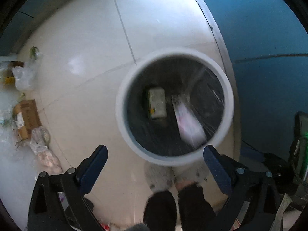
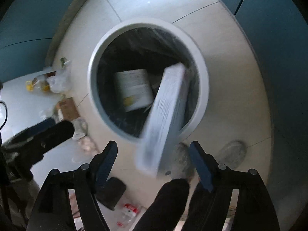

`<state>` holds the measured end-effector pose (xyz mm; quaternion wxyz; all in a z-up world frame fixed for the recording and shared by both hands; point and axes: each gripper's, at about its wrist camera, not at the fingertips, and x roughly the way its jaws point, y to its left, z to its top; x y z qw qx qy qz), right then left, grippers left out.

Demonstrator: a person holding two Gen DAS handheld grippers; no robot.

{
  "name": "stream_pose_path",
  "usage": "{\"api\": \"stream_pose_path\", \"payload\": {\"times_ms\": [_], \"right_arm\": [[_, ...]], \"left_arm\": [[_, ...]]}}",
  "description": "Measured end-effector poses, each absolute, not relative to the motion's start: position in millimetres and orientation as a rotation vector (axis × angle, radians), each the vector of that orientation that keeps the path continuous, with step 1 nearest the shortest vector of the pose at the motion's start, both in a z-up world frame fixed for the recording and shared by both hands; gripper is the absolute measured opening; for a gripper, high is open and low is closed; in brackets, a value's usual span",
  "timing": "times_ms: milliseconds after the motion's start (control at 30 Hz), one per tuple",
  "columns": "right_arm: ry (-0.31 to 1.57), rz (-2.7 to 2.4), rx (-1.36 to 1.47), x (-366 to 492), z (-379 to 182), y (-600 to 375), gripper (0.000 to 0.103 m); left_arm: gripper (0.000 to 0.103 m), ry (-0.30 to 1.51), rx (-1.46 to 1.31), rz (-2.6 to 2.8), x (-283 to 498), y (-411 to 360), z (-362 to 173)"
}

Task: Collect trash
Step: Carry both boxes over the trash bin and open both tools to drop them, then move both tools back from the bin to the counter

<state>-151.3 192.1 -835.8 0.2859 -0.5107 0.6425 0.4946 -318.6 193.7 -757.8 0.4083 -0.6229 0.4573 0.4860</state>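
Bin: a round trash bin (image 2: 200,88) with a pale rim and a dark liner is seen from above on the tiled floor (image 1: 80,61), close to the teal wall (image 1: 265,38).

Already collected: one pale carton with a yellow mark (image 1: 156,104) lies at the bottom of the bin.

In transit: a flat white box (image 2: 163,119), blurred by motion, is caught partly over the rim and partly inside the bin; in the left wrist view it shows as a pale streaked shape (image 1: 189,123) inside the opening. It is held by neither gripper and is judged to be dropping in.

Right gripper: the right gripper (image 2: 154,161) is spread wide and holds nothing; the white box hangs just ahead of its fingers.

Left gripper: the left gripper (image 1: 155,154) is likewise wide apart and empty, poised above the near rim of the bin.

Still on the floor: a brown cardboard box (image 1: 28,117), clear plastic bags (image 1: 24,75), a bag with pinkish contents (image 1: 49,159) and a bottle with a yellow cap (image 2: 36,84) lie along the floor's left edge, well apart from the bin. A clear wrapper with red print (image 2: 129,211) lies at the near edge.

Person: grey slippers (image 1: 159,177) and dark trouser legs are seen just beside the bin.

Progress: two items are judged to be accounted for; most of the litter is left, so the task is taken to be at an early stage.
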Motion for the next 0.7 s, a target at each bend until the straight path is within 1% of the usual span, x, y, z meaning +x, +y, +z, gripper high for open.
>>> {"api": "stream_pose_path", "payload": {"times_ms": [100, 133, 233, 467, 700], "right_arm": [[1.550, 1.298, -1.417, -148.0, -829.3, 190.1, 0.103], [1.482, 1.282, -1.436, -150.3, -824.5, 186.4, 0.103], [1.357, 1.274, -1.458, -158.6, -813.0, 186.8, 0.103], [1.251, 1.293, -1.451, -154.7, -773.7, 184.4, 0.103], [1.186, 1.348, -1.388, -150.8, -702.1, 177.4, 0.103]], "left_arm": [[0.102, 1.196, -1.490, 1.318, -324.0, 186.0, -748.5], [0.102, 1.210, -1.476, 1.339, -325.5, 182.6, -745.7], [0.102, 1.214, -1.462, 1.389, -330.0, 174.3, -736.3], [0.101, 1.182, -1.425, 1.466, -338.2, 156.8, -690.6], [0.101, 1.121, -1.411, 1.497, -333.1, 141.2, -632.7]]}}
